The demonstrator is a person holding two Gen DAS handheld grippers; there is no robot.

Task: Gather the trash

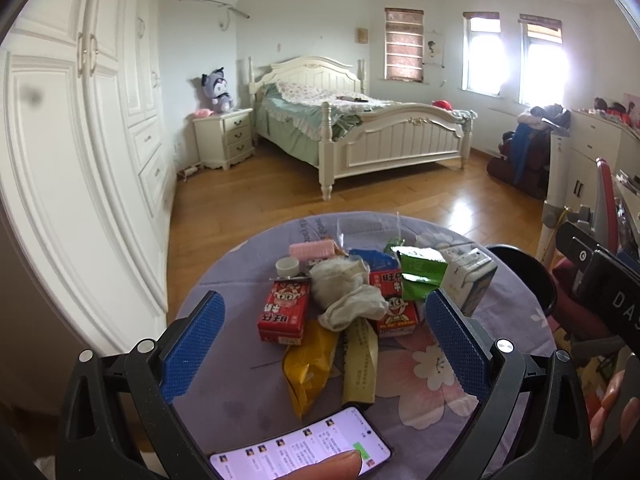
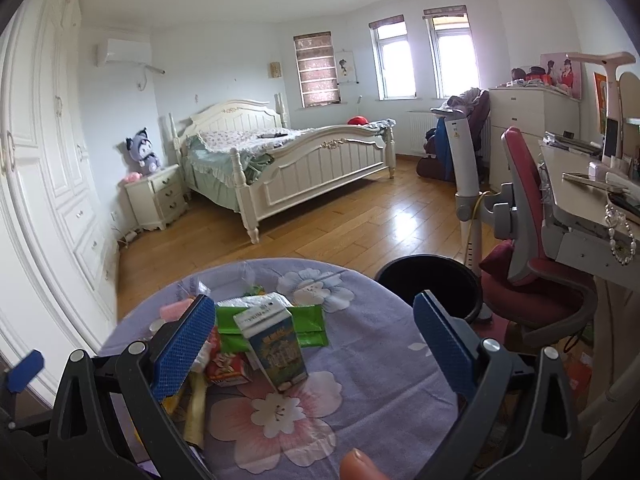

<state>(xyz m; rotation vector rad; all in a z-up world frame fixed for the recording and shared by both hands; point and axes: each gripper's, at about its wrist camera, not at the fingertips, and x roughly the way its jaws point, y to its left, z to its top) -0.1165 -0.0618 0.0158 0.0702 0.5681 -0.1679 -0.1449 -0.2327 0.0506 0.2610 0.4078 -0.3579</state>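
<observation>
Two wide-open, empty grippers, left gripper [image 1: 326, 334] and right gripper [image 2: 314, 338], over red 旺仔 cartons [image 1: 283, 312].

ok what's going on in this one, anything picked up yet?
Nothing picked up yet. The left gripper and right gripper both hover open and empty over a round table covered with a floral cloth. A pile of trash sits on it: red cartons, crumpled tissue, green packets, an upright milk carton. A black bin stands beside the table. A finger taps a phone at the near edge.
</observation>
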